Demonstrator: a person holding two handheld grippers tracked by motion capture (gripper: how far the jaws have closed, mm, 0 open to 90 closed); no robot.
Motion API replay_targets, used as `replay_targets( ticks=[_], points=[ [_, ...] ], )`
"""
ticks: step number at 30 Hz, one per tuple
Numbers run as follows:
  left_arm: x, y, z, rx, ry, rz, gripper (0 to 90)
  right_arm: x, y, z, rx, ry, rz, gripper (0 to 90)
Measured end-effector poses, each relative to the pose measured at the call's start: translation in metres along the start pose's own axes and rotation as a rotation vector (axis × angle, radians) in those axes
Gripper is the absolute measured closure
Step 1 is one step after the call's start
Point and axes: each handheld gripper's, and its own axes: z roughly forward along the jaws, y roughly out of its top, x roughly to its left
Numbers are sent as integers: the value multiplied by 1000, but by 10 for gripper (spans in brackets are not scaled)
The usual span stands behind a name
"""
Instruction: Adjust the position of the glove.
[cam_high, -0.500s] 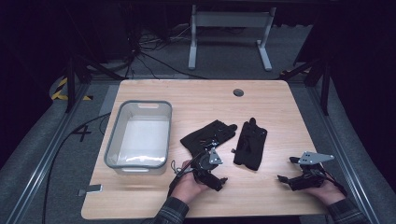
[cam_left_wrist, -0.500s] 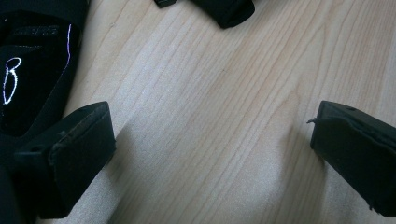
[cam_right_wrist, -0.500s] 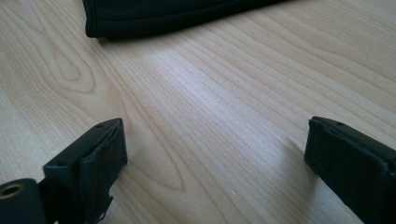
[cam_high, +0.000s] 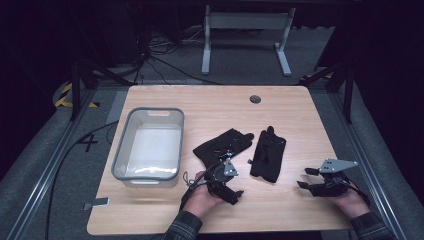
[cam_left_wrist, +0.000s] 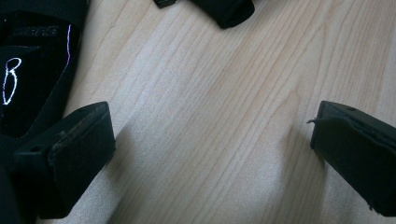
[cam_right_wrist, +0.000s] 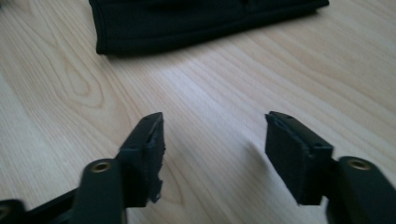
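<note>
My left claw (cam_high: 231, 192) sits low over the counter (cam_high: 210, 102) with its jaws spread wide and only bare wood between them. In the left gripper view one jaw stands just beside the cuff edge of the left glove (cam_left_wrist: 32, 60), which bears a thin white mark, though I cannot tell whether it touches the cloth. From above, that left glove (cam_high: 222, 146) lies flat just beyond my left hand (cam_high: 202, 200), fingers pointing away toward the far right.

My right claw (cam_high: 306, 178) rests near the counter's right edge, jaws partly apart with nothing in the gap, aimed toward the middle. The right glove (cam_high: 267, 154) lies well apart from it, just beside the left glove; in the right gripper view its dark edge (cam_right_wrist: 196, 23) crosses the wood ahead of my jaws.

Farther left stands a clear bin (cam_high: 122, 150), and a small round grommet (cam_high: 255, 99) sits near the far edge.
</note>
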Motion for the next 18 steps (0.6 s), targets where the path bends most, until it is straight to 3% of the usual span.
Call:
replay_targets(
  ticks=[9,14,18],
  points=[
    [0,0,0,0,-1,1,1,3,22,6,-26,60,-44,790],
    [0,0,0,-1,-1,2,1,6,31,13,-32,88,-58,890],
    [0,0,0,-2,-1,2,1,8,39,19,-37,113,-69,894]
  ],
)
